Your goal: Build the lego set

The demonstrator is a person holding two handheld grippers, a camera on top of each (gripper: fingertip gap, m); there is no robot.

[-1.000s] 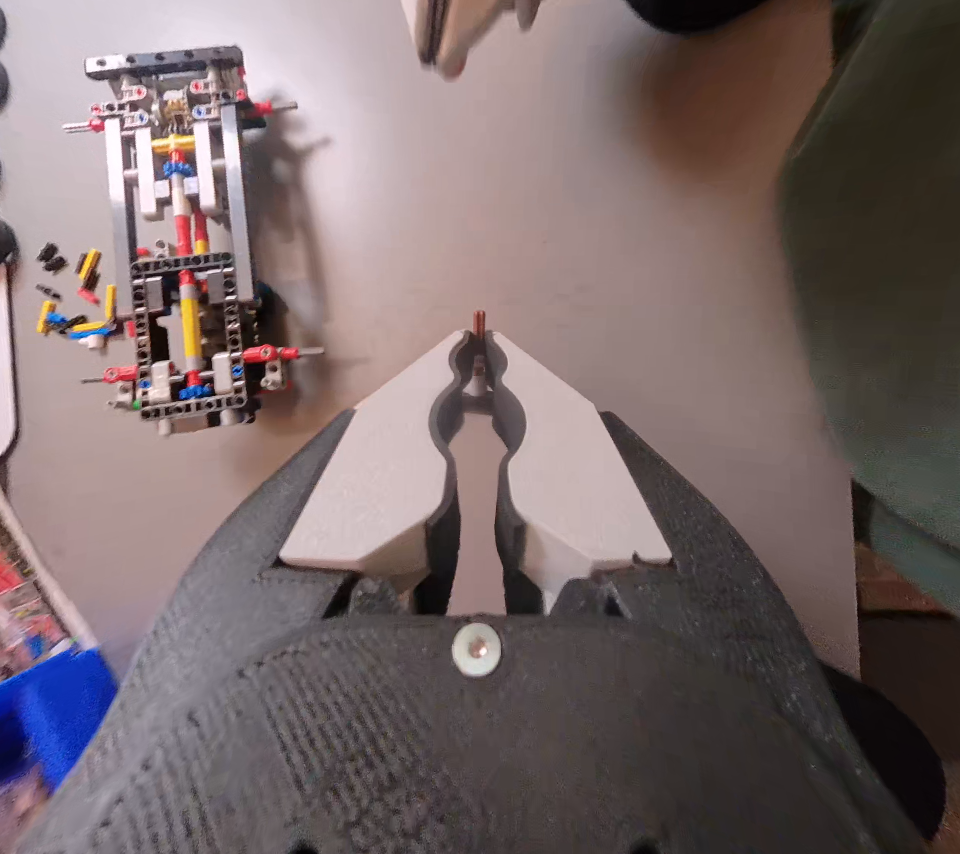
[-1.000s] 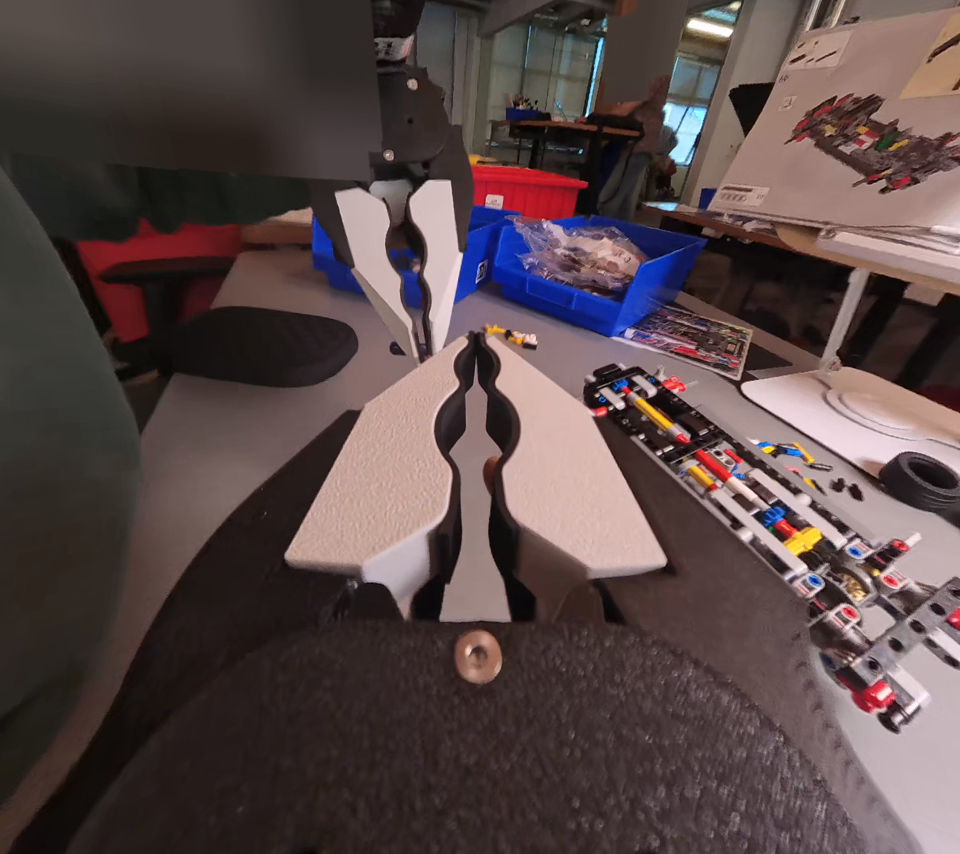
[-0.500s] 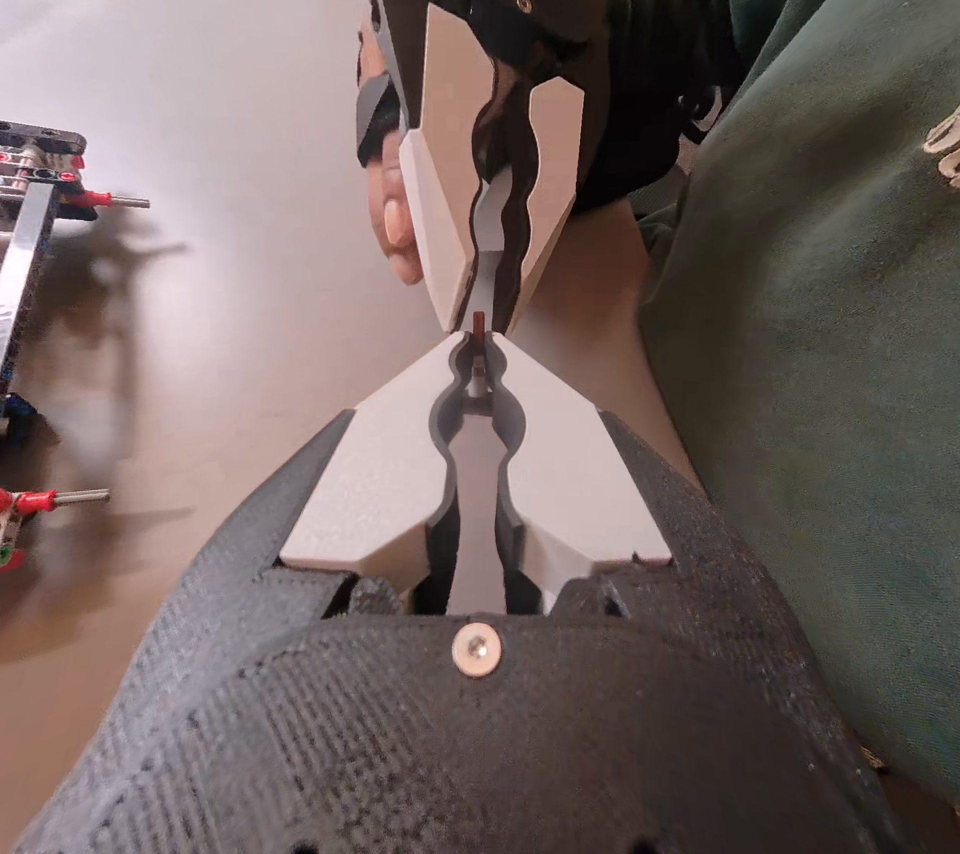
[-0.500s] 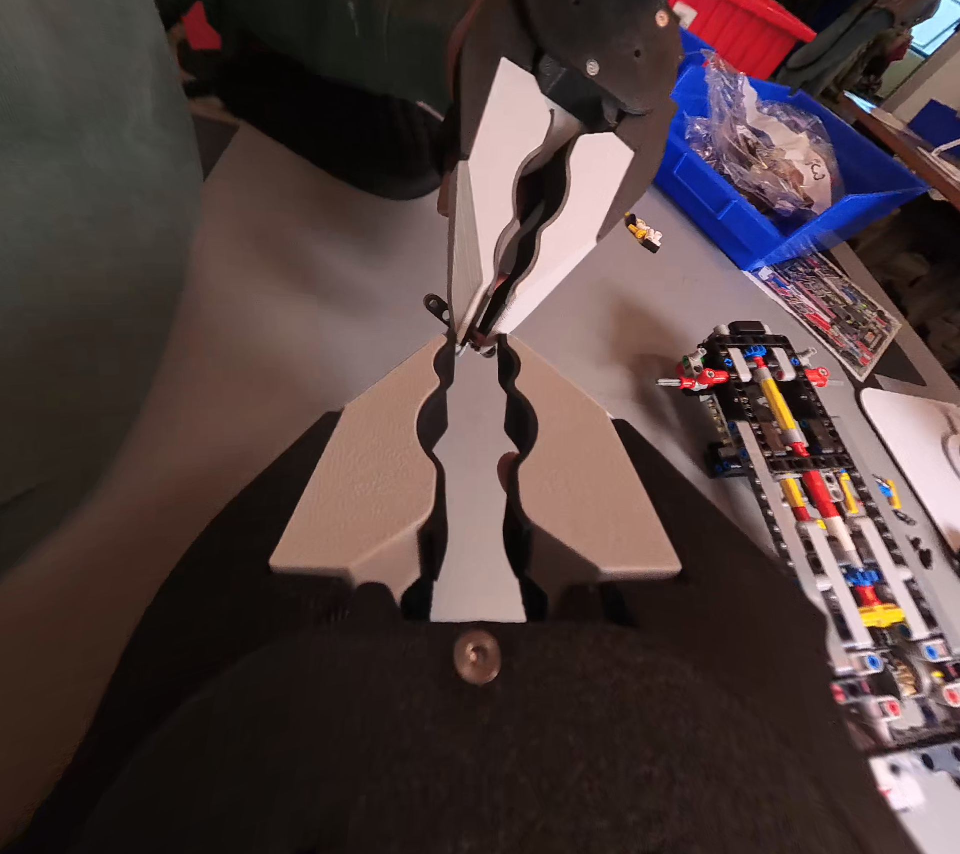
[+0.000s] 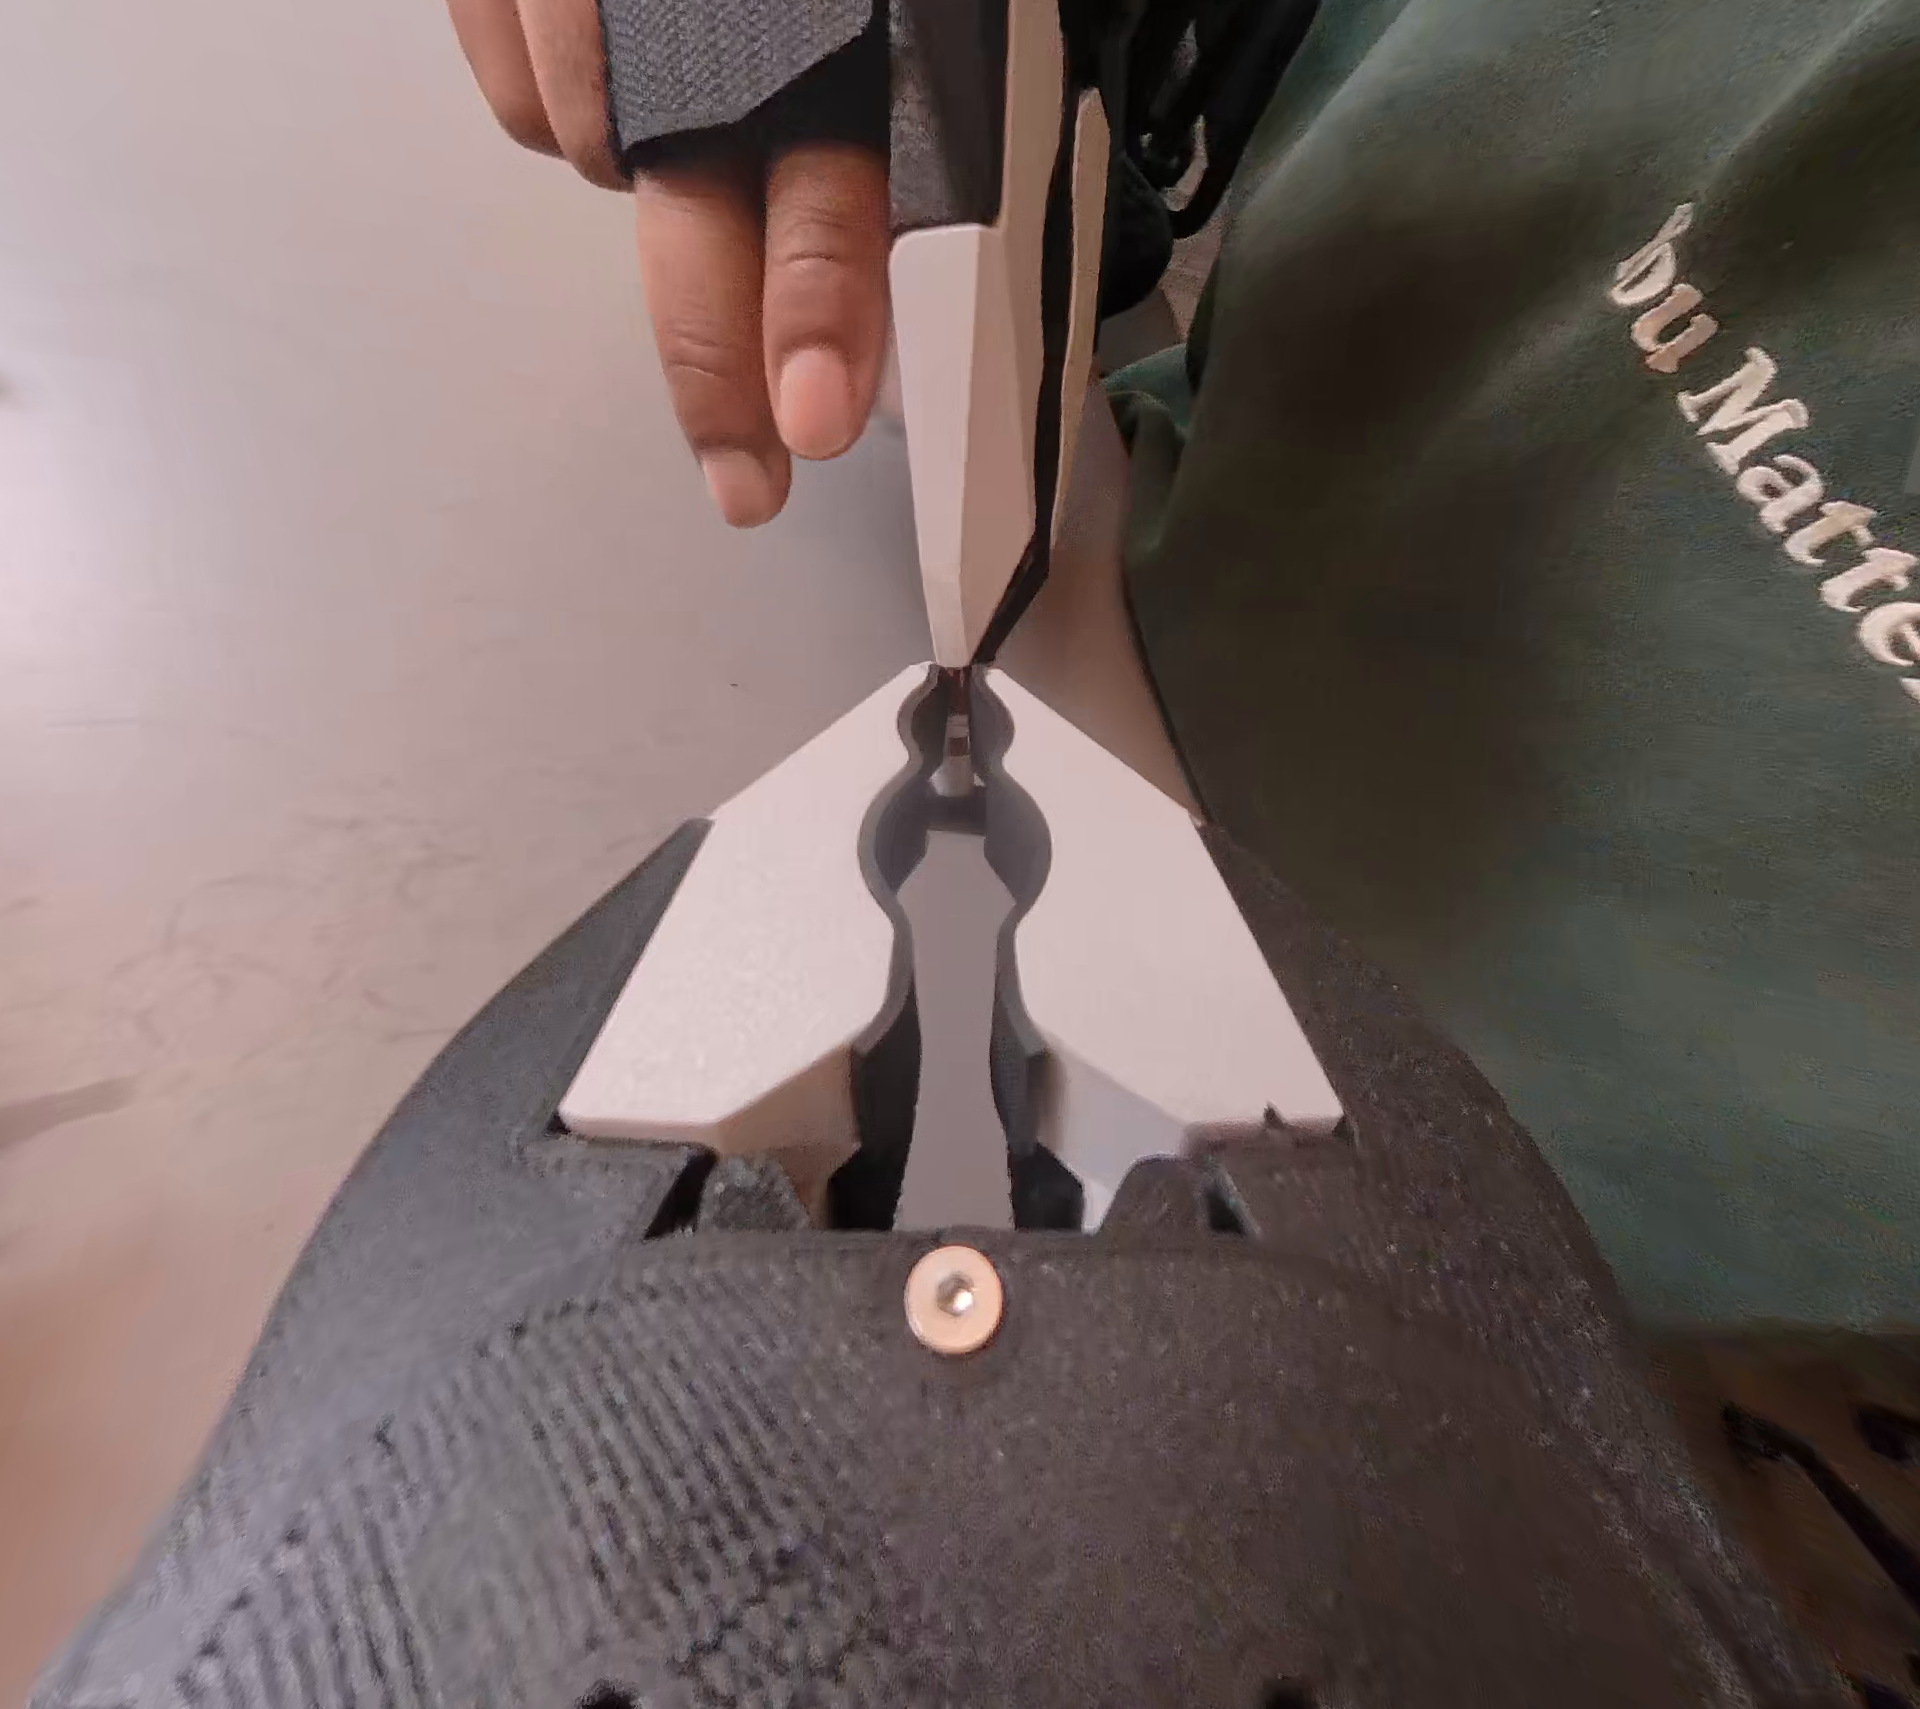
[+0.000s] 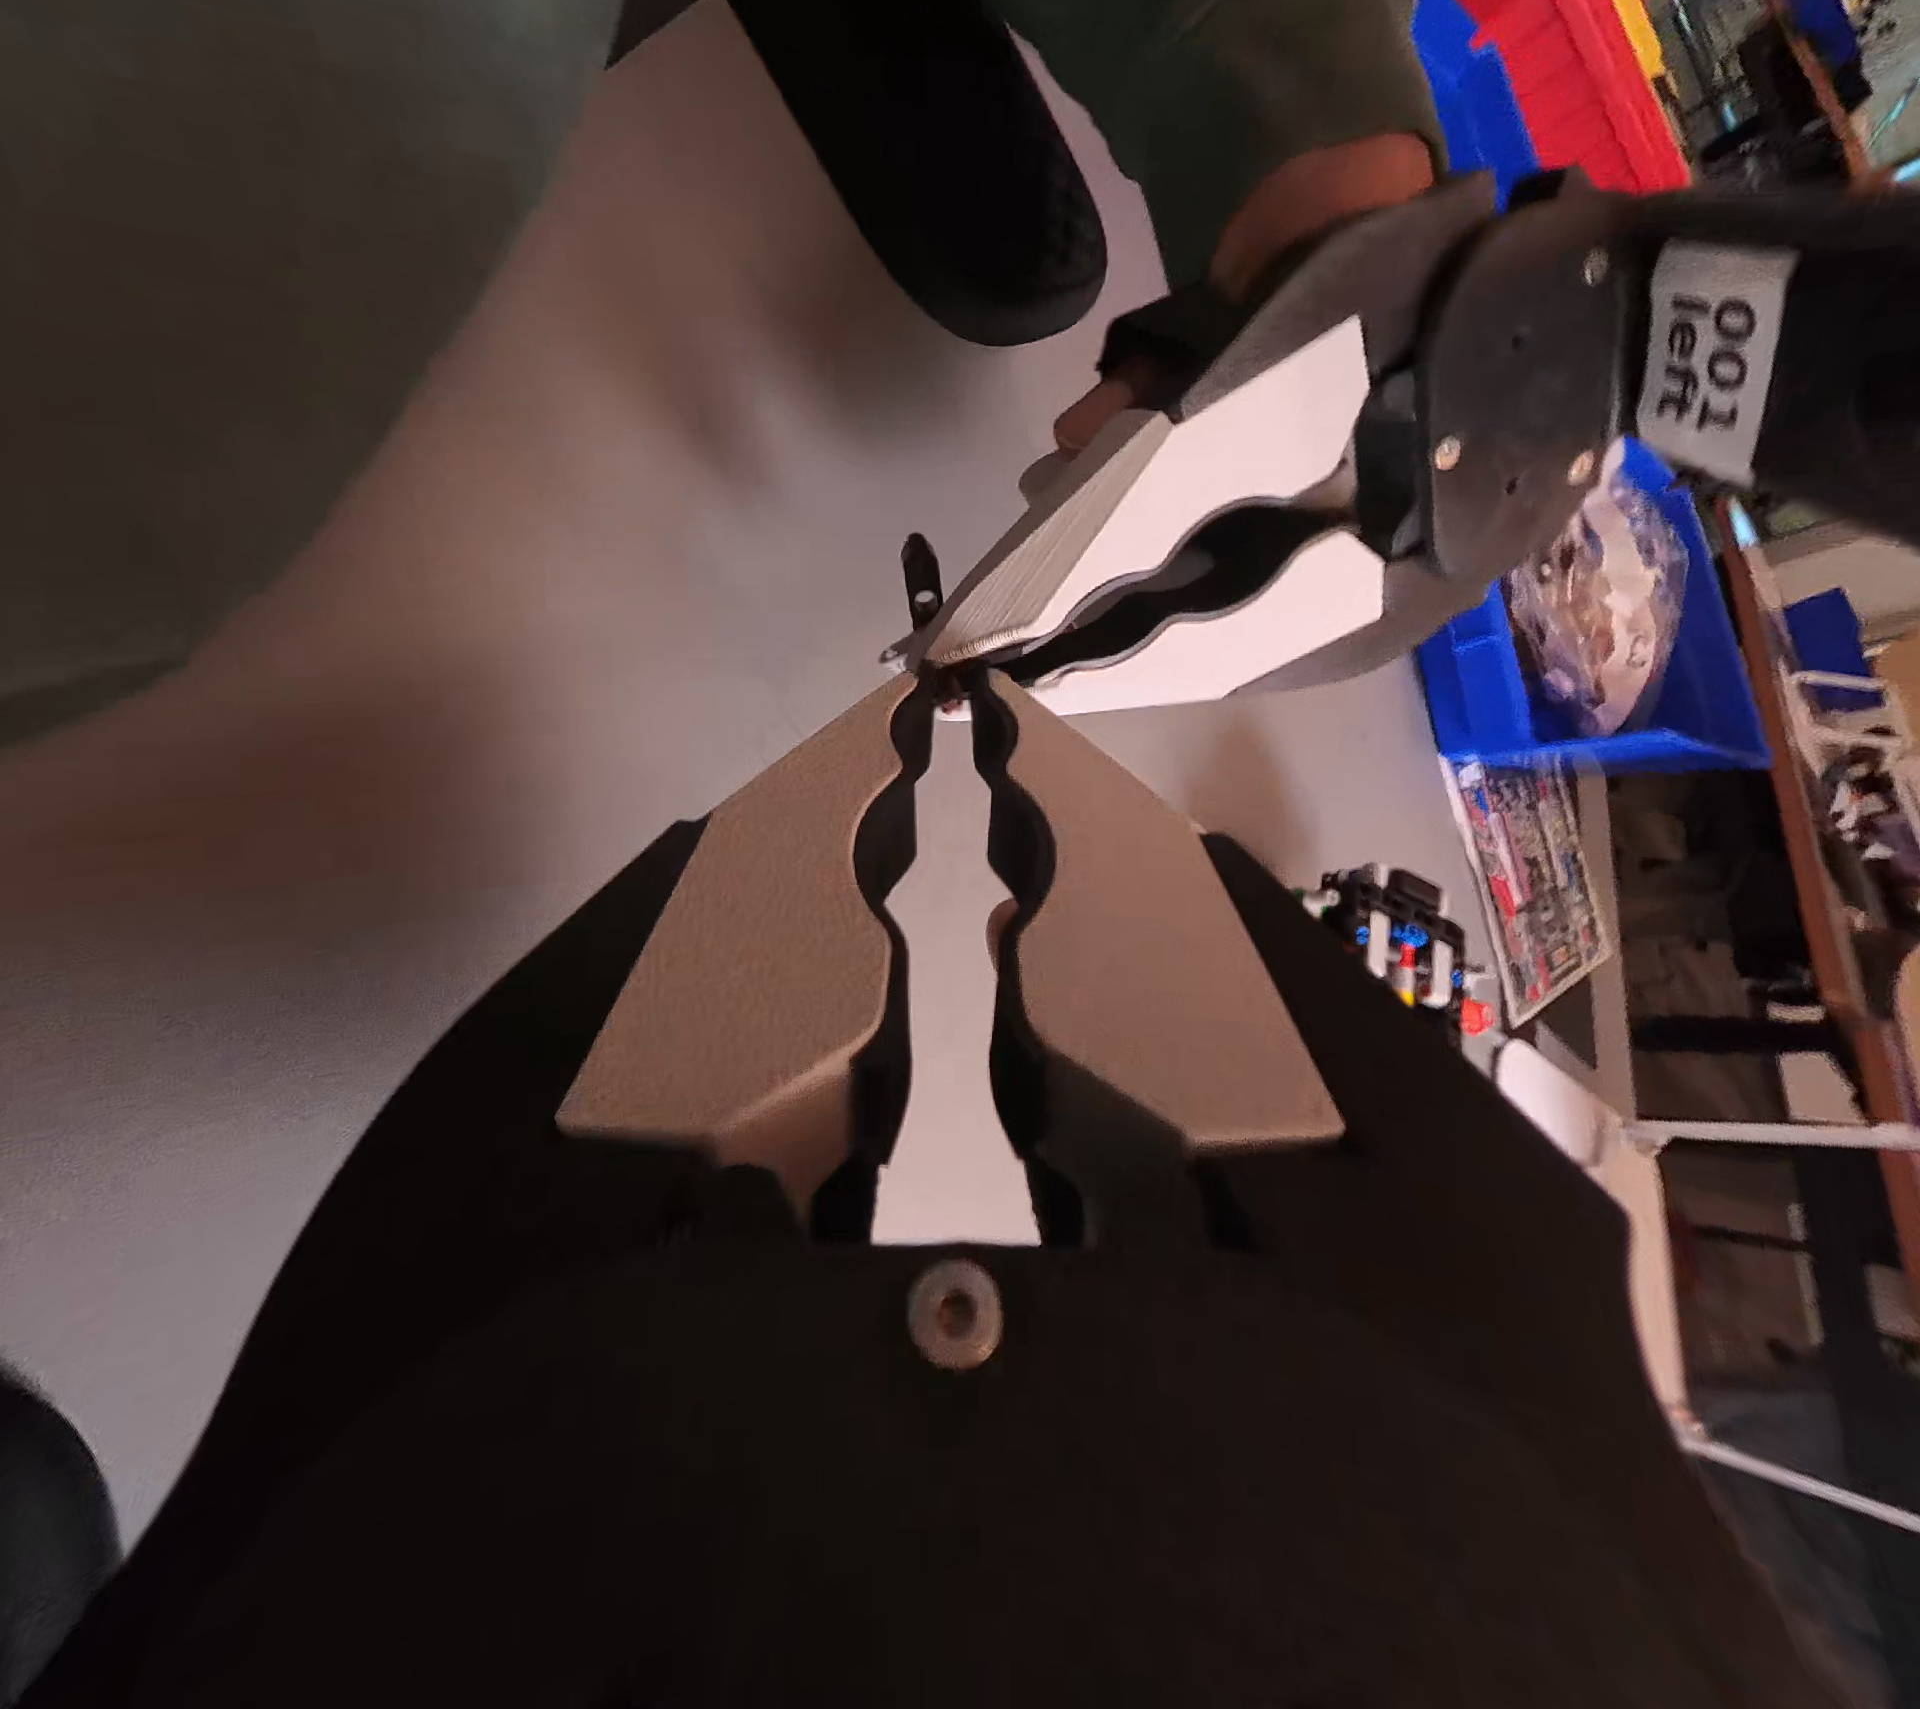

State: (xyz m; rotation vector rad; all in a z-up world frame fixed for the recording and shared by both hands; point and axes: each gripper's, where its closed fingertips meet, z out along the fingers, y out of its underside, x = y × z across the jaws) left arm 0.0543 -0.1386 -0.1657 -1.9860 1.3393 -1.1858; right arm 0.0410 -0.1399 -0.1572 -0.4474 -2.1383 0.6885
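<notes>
In the left wrist view we see our left gripper [image 5: 954, 703] clamped on a small pin [image 5: 954, 729] above the table [image 5: 312, 620], the right gripper's tips touching its far end. In the right wrist view, our right gripper [image 6: 951, 698] is barely parted around the pin's tip, though whether it grips we cannot tell, and the lego chassis [image 6: 1397, 947] lies well to the right.

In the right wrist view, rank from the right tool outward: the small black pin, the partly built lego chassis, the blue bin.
1. Small black pin, just left of the tips.
2. Partly built lego chassis, right, on the table.
3. Blue bin, farther right.
</notes>
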